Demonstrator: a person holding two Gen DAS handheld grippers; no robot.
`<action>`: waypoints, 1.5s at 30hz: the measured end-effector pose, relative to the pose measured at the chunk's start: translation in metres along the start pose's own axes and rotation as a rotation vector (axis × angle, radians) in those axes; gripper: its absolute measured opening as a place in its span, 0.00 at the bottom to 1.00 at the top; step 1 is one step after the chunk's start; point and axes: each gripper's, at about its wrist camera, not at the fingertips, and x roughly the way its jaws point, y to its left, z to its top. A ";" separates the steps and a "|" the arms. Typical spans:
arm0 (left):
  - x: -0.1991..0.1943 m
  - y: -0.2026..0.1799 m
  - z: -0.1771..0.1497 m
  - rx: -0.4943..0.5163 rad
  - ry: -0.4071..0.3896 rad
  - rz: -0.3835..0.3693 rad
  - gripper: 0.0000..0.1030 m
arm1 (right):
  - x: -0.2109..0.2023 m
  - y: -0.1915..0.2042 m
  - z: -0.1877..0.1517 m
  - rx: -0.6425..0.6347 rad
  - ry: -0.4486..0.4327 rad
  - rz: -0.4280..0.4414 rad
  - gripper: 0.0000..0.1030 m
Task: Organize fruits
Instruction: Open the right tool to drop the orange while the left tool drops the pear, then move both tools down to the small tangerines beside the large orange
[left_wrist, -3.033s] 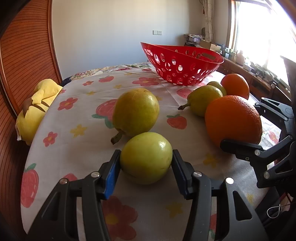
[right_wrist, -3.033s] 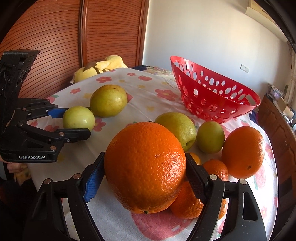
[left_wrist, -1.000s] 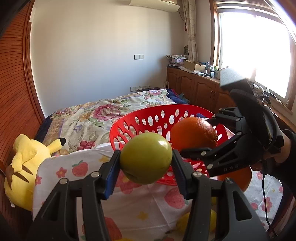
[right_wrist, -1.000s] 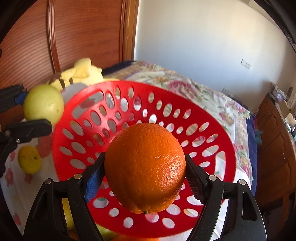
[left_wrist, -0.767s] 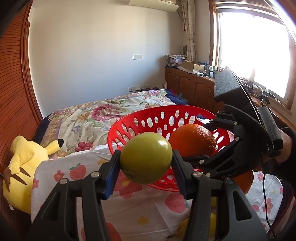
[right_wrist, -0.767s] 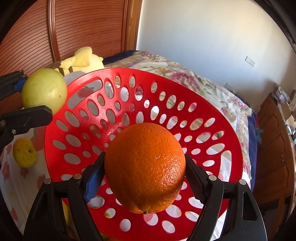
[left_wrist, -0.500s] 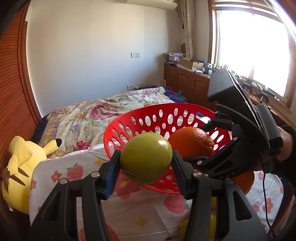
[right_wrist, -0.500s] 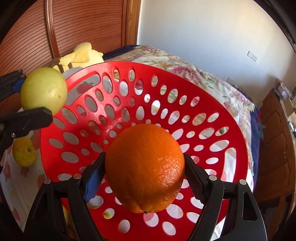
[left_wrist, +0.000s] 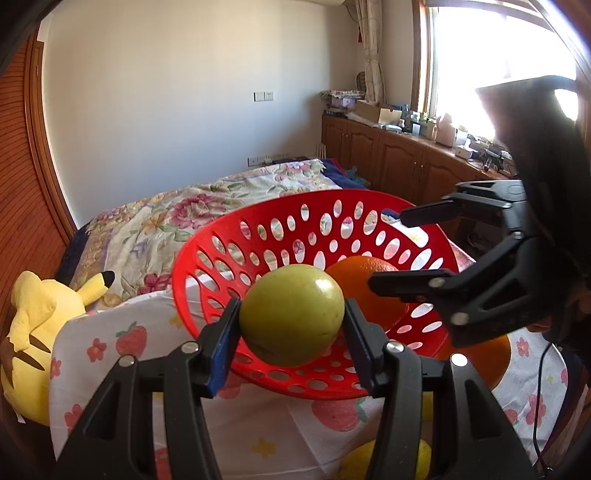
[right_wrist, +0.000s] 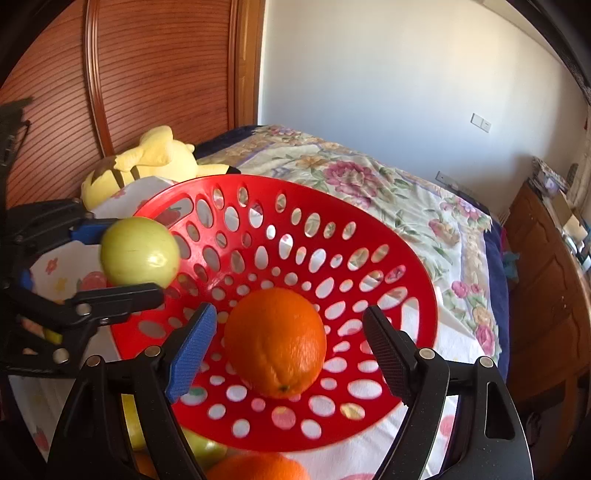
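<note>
The right tool (right_wrist: 286, 341) has let go: its jaws stand clear of the orange (right_wrist: 275, 341), now lying inside the red basket (right_wrist: 402, 280). The left tool (left_wrist: 291, 325) grips the green fruit (left_wrist: 291, 314) over the basket's near-left rim (next to drop, probably).

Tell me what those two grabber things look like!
Both grabbers are black plastic claws with shiny silver bolts. The left gripper and the right gripper each have two flat fingers: one pad is bright blue, the other black and bumpy. A thin black cable dangles beside the right one, and the person holding it wears a dark sleeve.
</note>
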 end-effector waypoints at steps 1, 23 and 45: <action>0.001 -0.001 0.000 -0.001 0.001 -0.001 0.52 | -0.003 0.000 -0.003 0.007 -0.004 -0.003 0.81; -0.098 -0.016 -0.053 -0.042 -0.130 0.009 0.60 | -0.090 0.023 -0.068 0.151 -0.137 -0.057 0.82; -0.112 -0.050 -0.140 -0.067 -0.079 -0.004 0.64 | -0.107 0.081 -0.169 0.257 -0.147 0.007 0.81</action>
